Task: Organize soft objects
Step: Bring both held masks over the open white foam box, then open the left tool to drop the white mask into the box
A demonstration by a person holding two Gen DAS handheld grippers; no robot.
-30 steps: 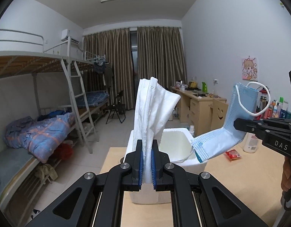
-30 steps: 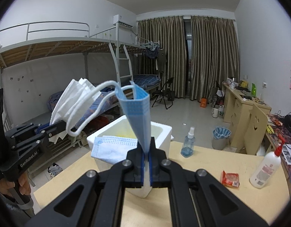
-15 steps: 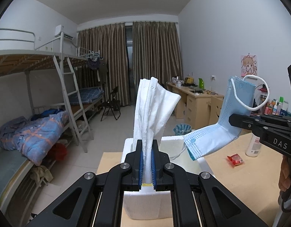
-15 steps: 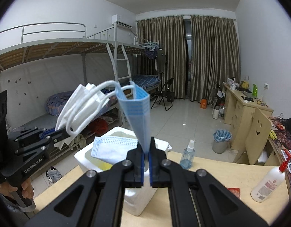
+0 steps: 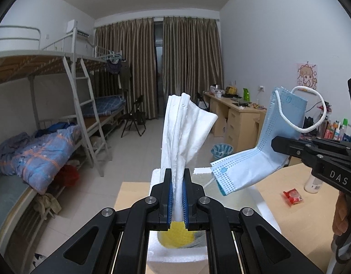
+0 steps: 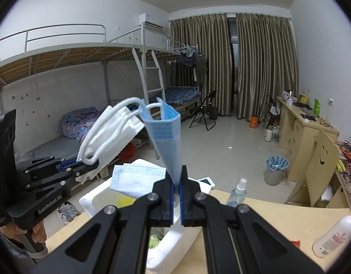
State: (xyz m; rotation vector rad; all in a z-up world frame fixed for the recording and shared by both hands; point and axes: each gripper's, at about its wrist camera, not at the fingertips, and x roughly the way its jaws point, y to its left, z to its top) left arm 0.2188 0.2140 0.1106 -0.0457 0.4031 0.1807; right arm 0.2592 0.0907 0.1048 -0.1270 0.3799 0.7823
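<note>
The left gripper (image 5: 177, 196) was clamped on a white folded mask (image 5: 184, 134), which stood upright above the near end of the white foam box (image 5: 264, 207). The right gripper (image 6: 176, 196) had its fingers closed tight on a blue mask (image 6: 167, 137), held over the same box on the wooden table (image 6: 278, 214). Something yellow (image 5: 177, 235) lay inside the box. A red packet (image 5: 293, 197) lay to the right on the table.

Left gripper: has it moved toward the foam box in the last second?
Yes. In its own view the left gripper, shut on the white mask, now sits over the white foam box, whose yellow contents show beneath the fingers.
</note>
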